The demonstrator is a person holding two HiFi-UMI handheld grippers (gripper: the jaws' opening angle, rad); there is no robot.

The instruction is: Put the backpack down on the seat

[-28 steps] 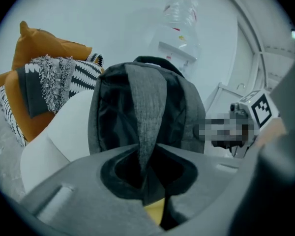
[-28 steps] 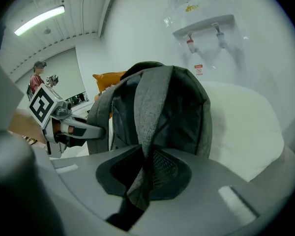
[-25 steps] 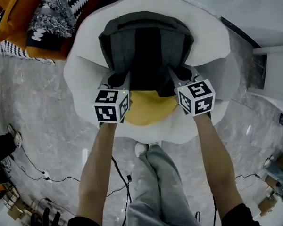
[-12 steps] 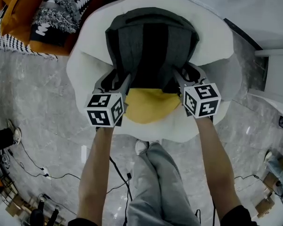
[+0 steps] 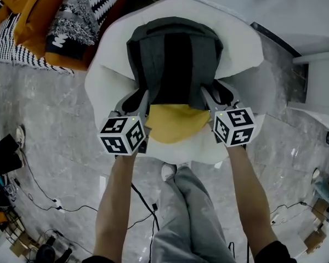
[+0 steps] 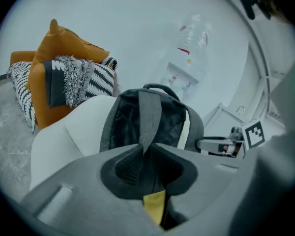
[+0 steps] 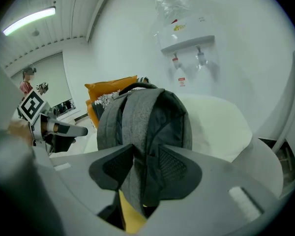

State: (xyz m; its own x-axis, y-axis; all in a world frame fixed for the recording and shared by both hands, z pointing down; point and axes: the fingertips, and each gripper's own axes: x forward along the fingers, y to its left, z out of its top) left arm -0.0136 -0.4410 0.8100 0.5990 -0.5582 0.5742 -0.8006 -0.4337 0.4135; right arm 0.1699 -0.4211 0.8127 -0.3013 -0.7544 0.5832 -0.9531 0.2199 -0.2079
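A grey and black backpack [image 5: 175, 59] stands upright on the white armchair [image 5: 238, 43], leaning on its backrest, behind a yellow cushion [image 5: 172, 122] on the seat. My left gripper [image 5: 136, 98] is at the bag's lower left. In the left gripper view its jaws [image 6: 147, 149] are closing, and the pads pinch the grey shoulder strap [image 6: 148, 117]. My right gripper [image 5: 218, 95] is at the lower right. Its jaws [image 7: 142, 154] stand wide, with the other strap [image 7: 140, 132] loose in the gap.
Orange and black-and-white cushions [image 5: 49, 21] lie left of the chair. A white cabinet [image 5: 318, 86] stands to the right and a water dispenser [image 7: 187, 38] behind. Cables [image 5: 44, 201] run over the marble floor by the person's legs [image 5: 181, 212].
Both grippers have drawn back toward the seat's front edge. The backpack now stands higher against the backrest, with more of the yellow cushion showing.
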